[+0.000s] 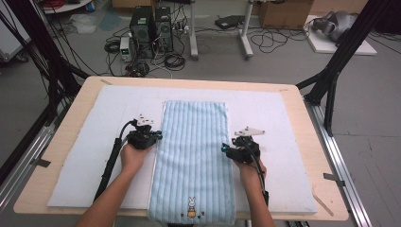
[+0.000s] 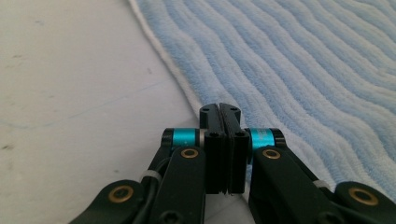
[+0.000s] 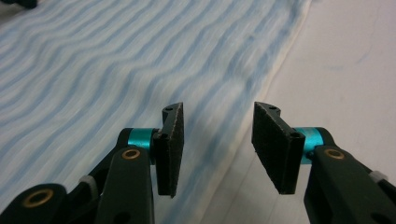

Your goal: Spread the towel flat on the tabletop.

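From the high view, a light blue striped towel (image 1: 193, 161) lies flat along the middle of the white mat (image 1: 85, 156) on the table (image 1: 61, 127), its near end with a small rabbit motif hanging over the table's front edge. The left gripper (image 1: 150, 137) sits at the towel's left hem and the right gripper (image 1: 229, 149) at its right hem — placed opposite each other, probably so both long edges can be lifted together for a fold. Their jaws are too small here to read.

In the left gripper view, the left gripper (image 2: 219, 108) has its jaws pressed together just at the towel's (image 2: 299, 70) white hem; whether any cloth is caught between them is hidden by the jaws themselves.

In the right gripper view, the right gripper (image 3: 217, 121) has its jaws spread, nothing between the pads — they straddle the towel's (image 3: 116, 60) edge, which is blurred.
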The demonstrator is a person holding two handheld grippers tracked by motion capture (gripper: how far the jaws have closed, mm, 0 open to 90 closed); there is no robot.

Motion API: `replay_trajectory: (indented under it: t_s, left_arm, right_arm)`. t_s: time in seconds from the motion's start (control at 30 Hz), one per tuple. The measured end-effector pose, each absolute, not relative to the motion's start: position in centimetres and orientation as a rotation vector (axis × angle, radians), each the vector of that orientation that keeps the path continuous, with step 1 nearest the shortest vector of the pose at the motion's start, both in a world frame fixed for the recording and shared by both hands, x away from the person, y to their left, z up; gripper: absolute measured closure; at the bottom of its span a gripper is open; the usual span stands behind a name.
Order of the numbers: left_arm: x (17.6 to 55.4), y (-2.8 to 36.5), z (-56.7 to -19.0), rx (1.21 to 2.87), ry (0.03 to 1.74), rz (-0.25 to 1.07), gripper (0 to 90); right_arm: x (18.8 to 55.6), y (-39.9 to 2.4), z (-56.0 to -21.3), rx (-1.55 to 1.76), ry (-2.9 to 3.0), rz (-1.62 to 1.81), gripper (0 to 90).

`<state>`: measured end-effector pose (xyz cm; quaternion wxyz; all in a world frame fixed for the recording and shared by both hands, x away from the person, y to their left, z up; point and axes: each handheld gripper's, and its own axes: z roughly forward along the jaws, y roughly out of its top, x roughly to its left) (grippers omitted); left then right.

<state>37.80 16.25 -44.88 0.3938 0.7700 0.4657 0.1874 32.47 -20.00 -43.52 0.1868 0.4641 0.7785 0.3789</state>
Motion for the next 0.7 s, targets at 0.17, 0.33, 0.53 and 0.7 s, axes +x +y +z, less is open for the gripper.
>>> replay_trajectory:
  t_s: [0.17,0.33,0.53,0.7]
  left_arm:
    - [38.0,16.6,-44.9,1.923,1.205,0.435,74.8]
    - [37.9,17.1,-44.7,1.891,1.227,0.440,50.6]
    - [37.1,18.7,-44.5,1.778,1.151,0.361,39.4]
    - [35.8,19.7,-43.8,1.727,1.058,0.380,23.2]
  right_arm:
    - [29.9,-20.2,-44.3,1.294,2.237,1.015,53.2]
    - [29.7,-20.6,-44.7,1.284,2.240,1.012,58.4]
    - [29.4,-21.0,-44.6,1.274,2.231,0.977,41.3]
    - [28.8,-22.5,-43.7,1.218,2.142,1.118,27.6]
